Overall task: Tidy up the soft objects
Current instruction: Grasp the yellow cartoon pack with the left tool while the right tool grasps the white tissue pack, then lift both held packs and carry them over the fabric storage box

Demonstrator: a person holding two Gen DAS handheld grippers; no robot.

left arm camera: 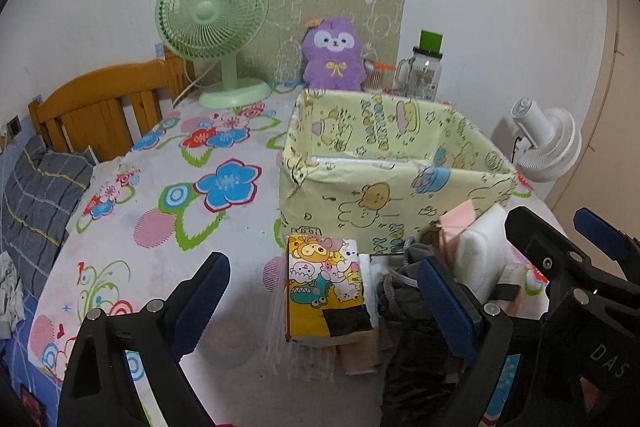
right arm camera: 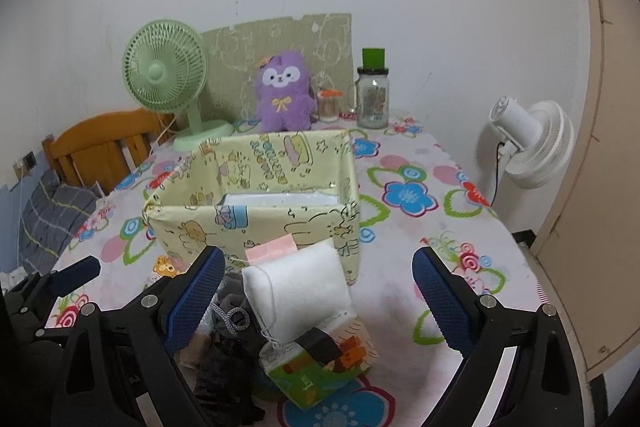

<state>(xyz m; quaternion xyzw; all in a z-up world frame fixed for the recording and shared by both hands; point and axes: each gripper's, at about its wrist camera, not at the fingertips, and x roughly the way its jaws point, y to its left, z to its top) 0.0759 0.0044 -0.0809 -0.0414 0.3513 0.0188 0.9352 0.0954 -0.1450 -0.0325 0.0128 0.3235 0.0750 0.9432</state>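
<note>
Floral tablecloth: yellow box, white sponge before it.

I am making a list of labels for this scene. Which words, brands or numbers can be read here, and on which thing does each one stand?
"DAS": white letters on the black body of the right hand-held gripper.
Yellow storage box: printed lettering, too distorted to read.
Glass jar: label too small.
Green tissue pack: print blurred.
Cartoon tissue pack: pictures only, no readable words.
</note>
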